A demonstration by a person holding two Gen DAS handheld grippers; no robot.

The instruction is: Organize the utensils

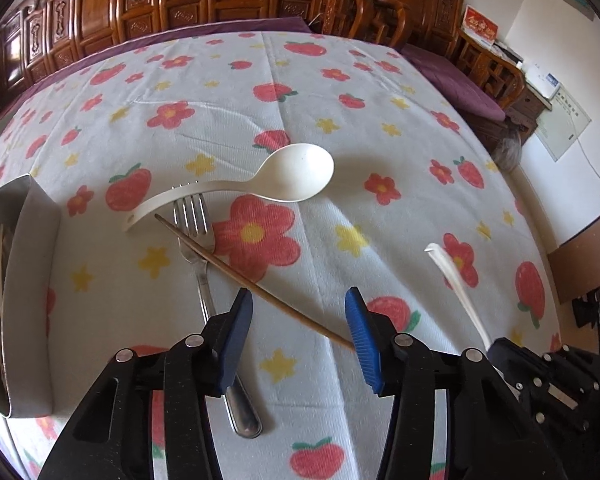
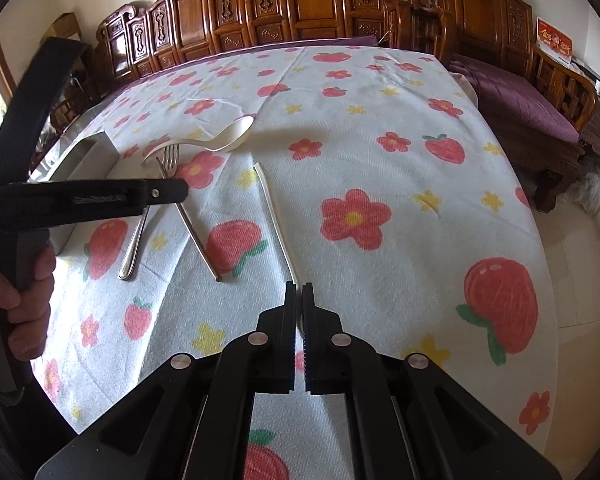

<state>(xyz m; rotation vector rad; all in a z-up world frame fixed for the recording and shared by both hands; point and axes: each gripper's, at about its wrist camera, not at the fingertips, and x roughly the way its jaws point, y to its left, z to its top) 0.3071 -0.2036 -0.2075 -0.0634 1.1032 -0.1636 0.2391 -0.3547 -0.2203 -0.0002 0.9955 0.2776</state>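
Note:
My left gripper point(image 1: 300, 300) is open and empty, hovering over a brown wooden chopstick point(image 1: 236, 266) that lies across a metal fork point(image 1: 204, 276). A large white spoon point(image 1: 284, 174) lies just beyond them. A grey utensil box point(image 1: 28, 280) at the left holds some utensils. My right gripper point(image 2: 299, 292) is shut on the near end of a white chopstick point(image 2: 274, 216), which points away over the cloth; it also shows in the left wrist view point(image 1: 456, 280). The right wrist view also shows the fork point(image 2: 140, 224), brown chopstick point(image 2: 198, 240), spoon point(image 2: 220, 136) and box point(image 2: 88, 152).
The table wears a white cloth point(image 1: 340, 120) printed with flowers and strawberries. Carved wooden chairs point(image 1: 356, 12) and a purple-cushioned bench point(image 2: 520, 100) stand behind and to the right. The left hand and gripper body point(image 2: 80, 200) fill the left side of the right wrist view.

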